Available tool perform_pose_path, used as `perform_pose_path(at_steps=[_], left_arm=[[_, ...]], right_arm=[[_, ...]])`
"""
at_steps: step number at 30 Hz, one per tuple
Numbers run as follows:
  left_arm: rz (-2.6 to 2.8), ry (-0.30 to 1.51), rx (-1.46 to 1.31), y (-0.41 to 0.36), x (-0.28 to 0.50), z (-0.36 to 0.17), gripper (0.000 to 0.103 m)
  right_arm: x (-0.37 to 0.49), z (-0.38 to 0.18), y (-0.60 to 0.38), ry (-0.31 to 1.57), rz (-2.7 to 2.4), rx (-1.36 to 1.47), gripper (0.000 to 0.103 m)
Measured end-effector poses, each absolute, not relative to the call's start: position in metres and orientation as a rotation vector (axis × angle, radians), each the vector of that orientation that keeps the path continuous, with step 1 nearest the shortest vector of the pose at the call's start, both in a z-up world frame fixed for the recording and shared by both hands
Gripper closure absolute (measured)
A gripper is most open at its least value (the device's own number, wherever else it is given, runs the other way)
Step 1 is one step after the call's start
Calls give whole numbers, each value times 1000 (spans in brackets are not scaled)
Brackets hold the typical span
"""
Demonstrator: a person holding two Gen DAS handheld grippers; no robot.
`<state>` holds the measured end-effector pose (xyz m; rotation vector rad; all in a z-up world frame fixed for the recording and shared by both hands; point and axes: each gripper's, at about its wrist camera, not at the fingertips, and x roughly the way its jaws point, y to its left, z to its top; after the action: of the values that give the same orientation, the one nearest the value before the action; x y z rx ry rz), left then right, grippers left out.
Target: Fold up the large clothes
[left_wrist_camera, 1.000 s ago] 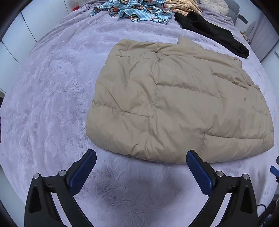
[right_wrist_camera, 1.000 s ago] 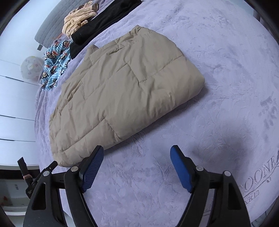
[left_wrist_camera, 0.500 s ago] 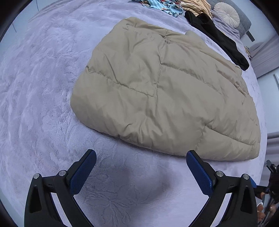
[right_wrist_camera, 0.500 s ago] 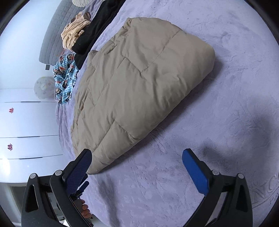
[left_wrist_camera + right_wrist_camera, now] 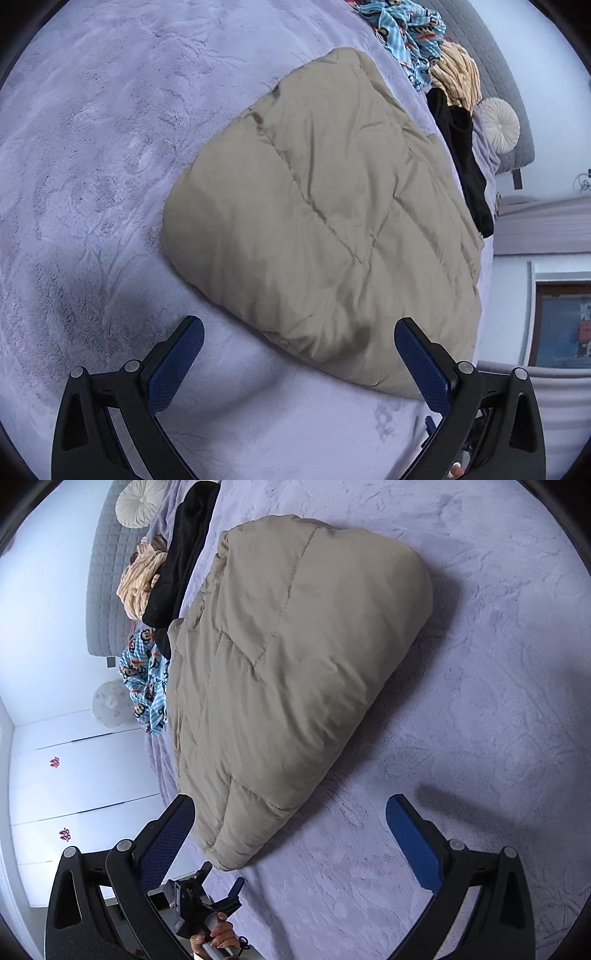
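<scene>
I hold the left tool and the right tool released, jaws spread wide, both hovering just short of the folded beige puffer jacket. The jacket lies flat on the lavender bed, with other clothes piled beyond it
</scene>
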<state>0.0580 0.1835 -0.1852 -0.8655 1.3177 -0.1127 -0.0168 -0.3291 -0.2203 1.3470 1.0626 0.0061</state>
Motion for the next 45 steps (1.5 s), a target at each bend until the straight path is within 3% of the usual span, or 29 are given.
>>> perform_pose_path(at_steps=[17,18,20,21,23,24,25,28,37,45], left_arm=[[-123,1246,-947,146,121,-221,2],[-115,1239,-945,146,121,-219,5],[-121,1219,-927,146,121,-214,41],[-141,1212,-936,149,120,-213,50],[-183,1193,-963,156,120,-206,74],[-202,1185,-955,158,118,-201,77],[-216,1176,-935,158,119,-194,81],[-256,1151,-841,155,120,-170,82],[-414,1162,-796,168,96,-140,82],[-479,1259,-733,182,33,-136,82]], right_arm=[[58,-266,-322,960,139,1483,0],[60,-269,-322,963,132,1484,0],[62,-272,-323,964,125,1495,0],[62,-272,-323,963,120,1502,1],[60,-270,-324,970,93,1507,23],[59,-270,-325,990,75,1503,51],[58,-270,-324,996,71,1507,62],[57,-253,-320,981,68,1437,78],[21,-208,-303,959,81,1329,81],[-50,-205,-287,974,29,1338,81]])
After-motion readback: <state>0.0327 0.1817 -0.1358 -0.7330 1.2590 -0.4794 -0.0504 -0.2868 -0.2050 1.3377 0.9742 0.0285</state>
